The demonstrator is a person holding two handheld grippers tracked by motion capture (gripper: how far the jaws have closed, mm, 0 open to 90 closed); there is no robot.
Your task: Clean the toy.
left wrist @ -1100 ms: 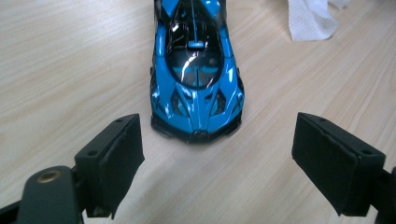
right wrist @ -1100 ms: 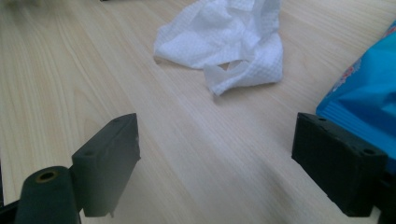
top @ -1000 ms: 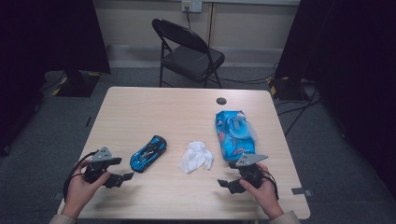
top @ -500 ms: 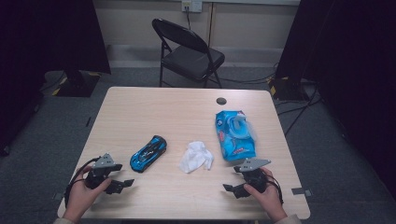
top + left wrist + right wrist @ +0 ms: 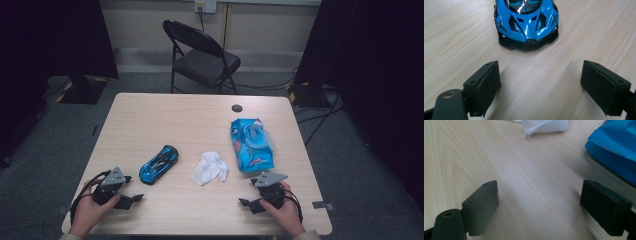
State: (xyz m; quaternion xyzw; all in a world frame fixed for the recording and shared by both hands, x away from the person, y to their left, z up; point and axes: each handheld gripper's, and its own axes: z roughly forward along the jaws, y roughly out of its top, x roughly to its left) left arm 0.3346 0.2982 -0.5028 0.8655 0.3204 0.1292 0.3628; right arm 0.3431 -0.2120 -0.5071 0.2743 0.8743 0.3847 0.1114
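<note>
A: Where is the car [image 5: 159,164] lying?

B: It is sitting on the bench [image 5: 200,120], left of the middle, just ahead of the left gripper [image 5: 131,189] and not touching it. In the left gripper view its nose [image 5: 527,37] is pointing back toward the jaws, which are standing wide apart with bare wood between them.

A: And the right gripper [image 5: 248,202]?

B: It is resting near the front edge, jaws also spread apart and holding nothing. The wipe [image 5: 210,168] is lying ahead of it and to its left, between the car and the blue pack [image 5: 251,145], which is lying just beyond the gripper.
</note>
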